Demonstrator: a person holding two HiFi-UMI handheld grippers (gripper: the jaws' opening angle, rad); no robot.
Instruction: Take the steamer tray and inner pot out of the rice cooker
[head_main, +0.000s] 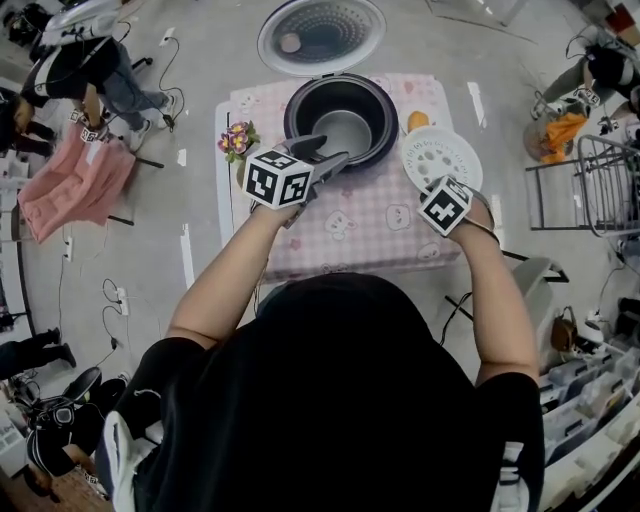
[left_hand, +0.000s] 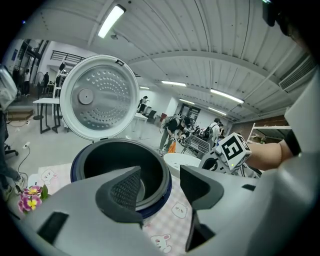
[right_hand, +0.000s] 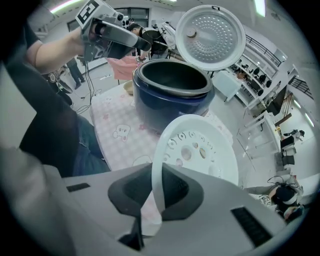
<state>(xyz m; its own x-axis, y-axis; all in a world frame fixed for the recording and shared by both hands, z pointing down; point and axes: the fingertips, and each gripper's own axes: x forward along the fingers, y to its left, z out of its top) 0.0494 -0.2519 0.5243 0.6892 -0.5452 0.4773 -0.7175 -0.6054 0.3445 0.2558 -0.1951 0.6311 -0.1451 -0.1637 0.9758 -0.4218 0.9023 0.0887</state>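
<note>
Already out of the cooker (right_hand: 172, 97), the tray (right_hand: 200, 150) hangs beside it, its rim pinched in the right gripper (right_hand: 156, 192), likely for setting down. The left gripper (left_hand: 161, 185) gapes empty over the cooker's near rim, seemingly for the pot (head_main: 343, 132) inside.

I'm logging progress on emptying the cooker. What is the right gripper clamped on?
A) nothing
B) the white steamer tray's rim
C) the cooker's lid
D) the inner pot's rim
B: the right gripper view shows the right gripper with its jaws pinched on the rim of the white steamer tray, which is out of the rice cooker.
</note>
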